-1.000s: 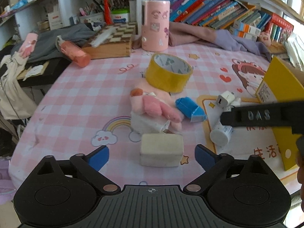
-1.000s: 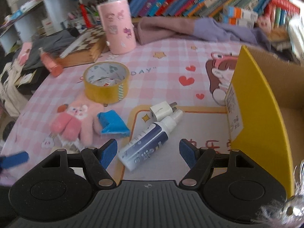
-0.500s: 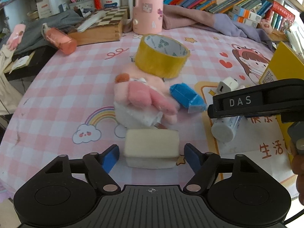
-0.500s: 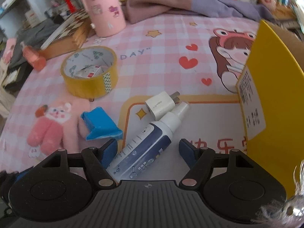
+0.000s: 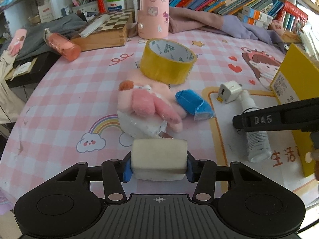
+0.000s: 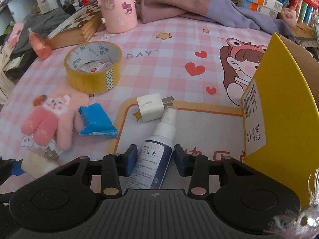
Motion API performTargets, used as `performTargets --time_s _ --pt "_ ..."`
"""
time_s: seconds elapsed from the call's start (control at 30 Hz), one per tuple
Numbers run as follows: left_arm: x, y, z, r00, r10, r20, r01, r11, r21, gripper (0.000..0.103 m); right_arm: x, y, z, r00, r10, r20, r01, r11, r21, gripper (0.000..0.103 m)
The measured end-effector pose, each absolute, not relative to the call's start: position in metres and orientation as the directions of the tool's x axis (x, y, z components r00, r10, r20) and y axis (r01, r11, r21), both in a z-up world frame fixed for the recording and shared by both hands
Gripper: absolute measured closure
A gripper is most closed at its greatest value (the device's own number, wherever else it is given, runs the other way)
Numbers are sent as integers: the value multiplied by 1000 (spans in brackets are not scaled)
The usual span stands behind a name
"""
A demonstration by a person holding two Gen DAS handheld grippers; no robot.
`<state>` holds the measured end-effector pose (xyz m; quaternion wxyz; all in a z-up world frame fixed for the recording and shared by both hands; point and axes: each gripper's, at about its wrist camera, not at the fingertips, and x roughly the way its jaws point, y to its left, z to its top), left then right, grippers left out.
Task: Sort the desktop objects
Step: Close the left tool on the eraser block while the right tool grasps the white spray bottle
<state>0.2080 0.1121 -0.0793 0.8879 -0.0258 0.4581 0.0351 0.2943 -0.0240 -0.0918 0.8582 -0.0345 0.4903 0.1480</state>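
Observation:
A white eraser-like block [image 5: 159, 155] sits between the blue pads of my left gripper [image 5: 158, 167]. Its jaws are closing and both pads press on the block's ends, low over the pink checked tablecloth [image 5: 65, 99]. My right gripper [image 6: 156, 157] is closing around a white and navy spray bottle [image 6: 159, 139] that lies on the table, with the pads against its sides. In the left wrist view that bottle [image 5: 257, 143] shows under the right gripper's black finger [image 5: 279, 119]. A pink plush toy [image 5: 147, 101], a blue packet [image 5: 194, 103] and a white charger plug [image 5: 230, 91] lie between the two grippers.
A yellow tape roll [image 5: 168, 61] stands behind the plush. An open yellow cardboard box [image 6: 279, 99] stands at the right. At the back are a pink canister [image 5: 153, 10], a wooden chess box [image 5: 105, 31], an orange bottle [image 5: 61, 44], folded clothes [image 6: 199, 10] and rows of books.
Both pairs of jaws have narrowed. The left pads came in onto the white block. The right gripper sank over the spray bottle and its pads closed against it.

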Motion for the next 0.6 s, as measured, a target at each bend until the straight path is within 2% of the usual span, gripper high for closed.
performTargets --time_s 0.13,0.6 --pt "202 111 -68 596 22 -803 -82 996 -33 55 297 -32 -91 463 246 -852 -270 954 129 70" --pt "180 111 -40 672 29 -740 -124 990 -74 56 275 -46 -59 548 315 -775 -288 941 178 72"
